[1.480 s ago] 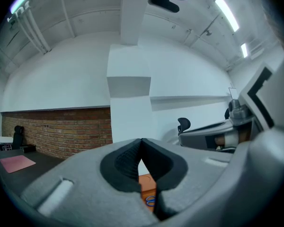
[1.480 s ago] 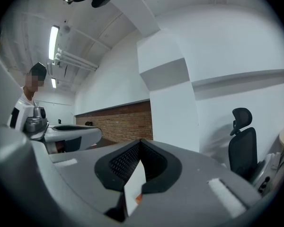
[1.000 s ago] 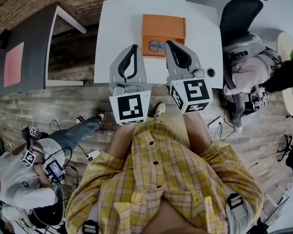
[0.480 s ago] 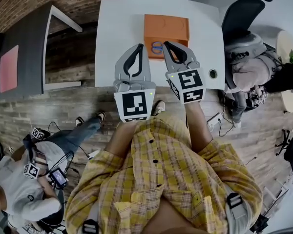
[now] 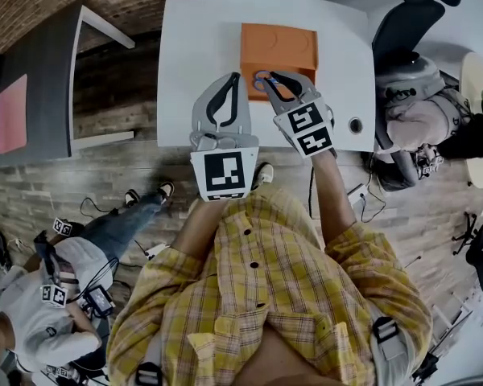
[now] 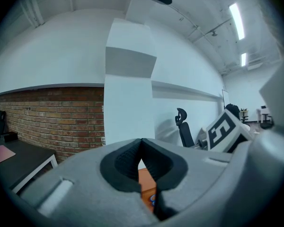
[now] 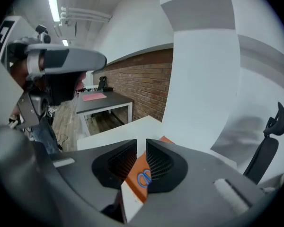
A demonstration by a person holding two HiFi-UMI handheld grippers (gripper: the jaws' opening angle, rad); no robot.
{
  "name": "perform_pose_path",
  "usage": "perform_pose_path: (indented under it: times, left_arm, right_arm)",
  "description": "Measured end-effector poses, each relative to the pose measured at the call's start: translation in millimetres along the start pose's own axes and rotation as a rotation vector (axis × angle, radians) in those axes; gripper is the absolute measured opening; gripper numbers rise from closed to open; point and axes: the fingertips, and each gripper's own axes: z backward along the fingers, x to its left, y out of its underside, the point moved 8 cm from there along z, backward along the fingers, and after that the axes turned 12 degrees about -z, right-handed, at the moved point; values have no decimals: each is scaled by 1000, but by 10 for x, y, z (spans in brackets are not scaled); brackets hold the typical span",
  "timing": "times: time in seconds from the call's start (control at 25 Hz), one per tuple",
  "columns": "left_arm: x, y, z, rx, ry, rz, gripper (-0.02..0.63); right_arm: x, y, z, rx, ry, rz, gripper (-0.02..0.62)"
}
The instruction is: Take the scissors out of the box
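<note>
My left gripper hovers with its jaws pressed together and empty, the orange box at its 1 o'clock on the white table. My right gripper tilts down toward the box's 6 o'clock edge. Its jaws are opening with nothing pinched between them, and through the gap I see the blue-handled scissors lying in the box.

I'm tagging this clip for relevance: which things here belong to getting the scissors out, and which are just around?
Job: blue-handled scissors; orange rectangular box holding them; right gripper, jaws opening, nothing between them; white table.
Just around: black office chair; dark desk with pink mat; small black round object on table.
</note>
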Motion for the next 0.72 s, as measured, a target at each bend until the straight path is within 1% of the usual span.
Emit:
perform_pose_path:
  times: [0.16, 0.28, 0.44, 0.72]
  left_arm:
    - [44, 37, -60, 7, 1, 5, 1]
    - [64, 91, -119, 18, -1, 8, 1]
    - [76, 145, -210, 30, 1, 12, 1]
    - [140, 211, -216, 45, 8, 19, 2]
  right_arm:
    - [-80, 72, -181, 77, 16, 129, 64]
    - [-132, 193, -349, 139, -17, 180, 67]
    - [-204, 361, -563, 244, -65, 290, 80]
    - [-173, 475, -793, 349, -142, 361, 85]
